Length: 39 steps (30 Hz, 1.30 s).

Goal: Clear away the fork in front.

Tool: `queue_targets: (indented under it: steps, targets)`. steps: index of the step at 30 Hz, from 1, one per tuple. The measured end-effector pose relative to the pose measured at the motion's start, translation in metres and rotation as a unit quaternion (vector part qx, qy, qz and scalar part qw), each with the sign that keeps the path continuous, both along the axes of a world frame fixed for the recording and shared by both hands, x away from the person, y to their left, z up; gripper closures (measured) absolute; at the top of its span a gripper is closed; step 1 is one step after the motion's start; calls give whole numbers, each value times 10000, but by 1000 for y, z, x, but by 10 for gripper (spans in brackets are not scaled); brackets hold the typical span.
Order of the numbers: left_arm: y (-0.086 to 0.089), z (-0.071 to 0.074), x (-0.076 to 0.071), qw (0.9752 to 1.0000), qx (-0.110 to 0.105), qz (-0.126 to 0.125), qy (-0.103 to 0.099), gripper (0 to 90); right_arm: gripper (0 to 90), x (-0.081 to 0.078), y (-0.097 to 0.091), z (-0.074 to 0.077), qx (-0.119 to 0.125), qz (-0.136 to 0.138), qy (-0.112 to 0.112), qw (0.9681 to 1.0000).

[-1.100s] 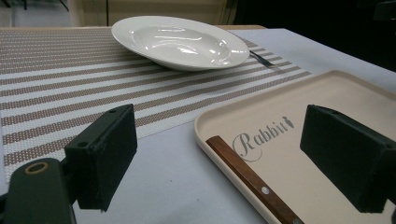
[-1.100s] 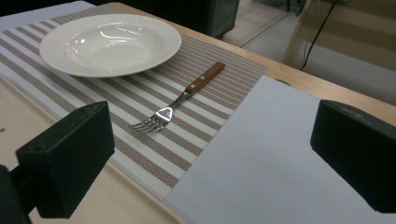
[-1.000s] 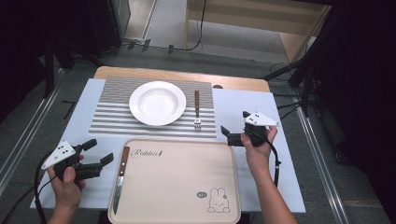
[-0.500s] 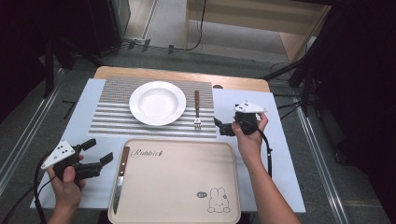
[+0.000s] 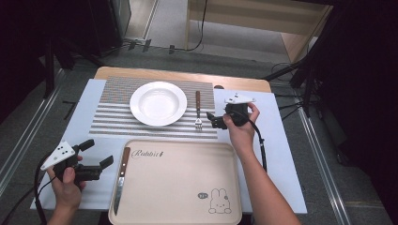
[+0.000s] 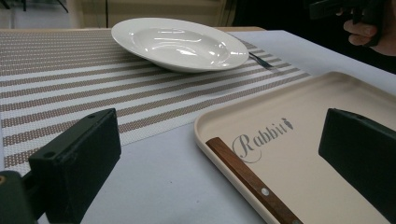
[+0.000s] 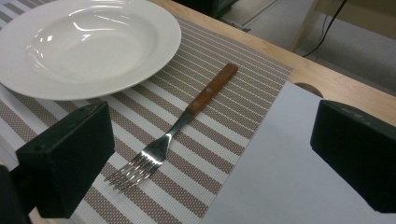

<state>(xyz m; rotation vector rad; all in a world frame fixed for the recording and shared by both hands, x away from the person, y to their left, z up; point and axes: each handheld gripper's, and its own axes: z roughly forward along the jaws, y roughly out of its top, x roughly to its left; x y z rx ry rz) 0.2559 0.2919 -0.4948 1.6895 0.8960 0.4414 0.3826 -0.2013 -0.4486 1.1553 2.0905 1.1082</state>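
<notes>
Gaping wide and empty, right gripper (image 5: 212,121) jaws sit just right of the fork (image 5: 198,109) tines on the striped placemat (image 5: 112,119), plate (image 5: 158,103) beside. Left gripper (image 5: 96,153) also spread, empty, near knife (image 5: 120,179) lying on tray (image 5: 187,187).

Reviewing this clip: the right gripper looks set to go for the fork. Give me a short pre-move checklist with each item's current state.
1. Right gripper open: ok, jaws spread wide.
2. Fork framed between the jaws in the right gripper view: ok.
3. Fork lies flat on the striped placemat, apart from the plate: ok.
4. Jaws already down at the fork: not ok, gripper not touching it.
5. Left gripper open and holding nothing, beside the tray: ok.
6. Knife inside the tray: ok.
</notes>
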Motion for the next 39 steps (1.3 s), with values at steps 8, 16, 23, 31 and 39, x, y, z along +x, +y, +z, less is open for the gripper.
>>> queue_targets:
  steps: [8,16,23,31,39]
  targets:
    - [0,0,0,10000,-3,0,6,0,0,19,12,-1,-122,-52,192,9997]
    - [0,0,0,10000,-16,-16,10,0,0,41,20,-10,-58,-206,615,9979]
    - [0,0,1,10000,-1,-23,1,0,92,55,24,-21,7,-384,918,9950]
    - [0,-1,1,10000,-16,-14,28,0,177,69,34,-29,74,-474,1255,9909]
    - [0,-1,1,10000,-10,-5,27,0,392,79,49,-30,44,-774,1418,9869]
